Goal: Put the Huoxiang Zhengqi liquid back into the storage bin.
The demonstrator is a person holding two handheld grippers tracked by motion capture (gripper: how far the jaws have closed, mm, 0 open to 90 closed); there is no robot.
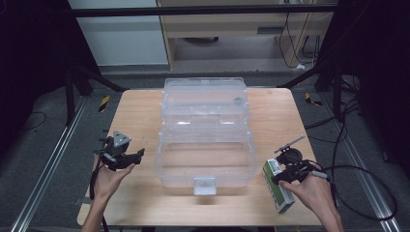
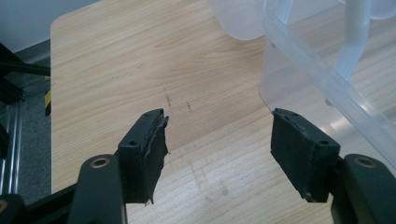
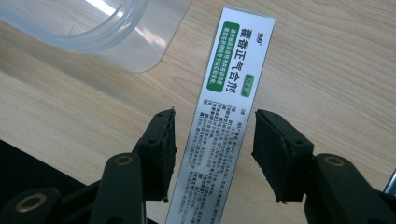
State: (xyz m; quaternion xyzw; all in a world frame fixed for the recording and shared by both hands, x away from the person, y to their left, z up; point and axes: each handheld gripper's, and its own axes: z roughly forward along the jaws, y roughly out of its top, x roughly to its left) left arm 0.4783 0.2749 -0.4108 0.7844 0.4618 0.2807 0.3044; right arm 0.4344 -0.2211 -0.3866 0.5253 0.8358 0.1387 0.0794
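right gripper (image 3: pixel 212 140) agape astride carton (image 3: pixel 224 116) | printed label legible here | left gripper (image 2: pixel 219 144) agape, bare table (image 2: pixel 116 70)

A clear plastic box (image 1: pixel 205 140) is seen at the table's (image 1: pixel 140 111) centre. The left gripper (image 1: pixel 126 159) is held at nine o'clock; the right gripper (image 1: pixel 285 169), over a green-and-white carton (image 1: pixel 279 189), at four o'clock.

Clear plastic storage box (image 1: pixel 205 145), lid open, at table centre. Slim white-and-green printed carton (image 3: pixel 224 116) lying flat, near right, just beside the box.
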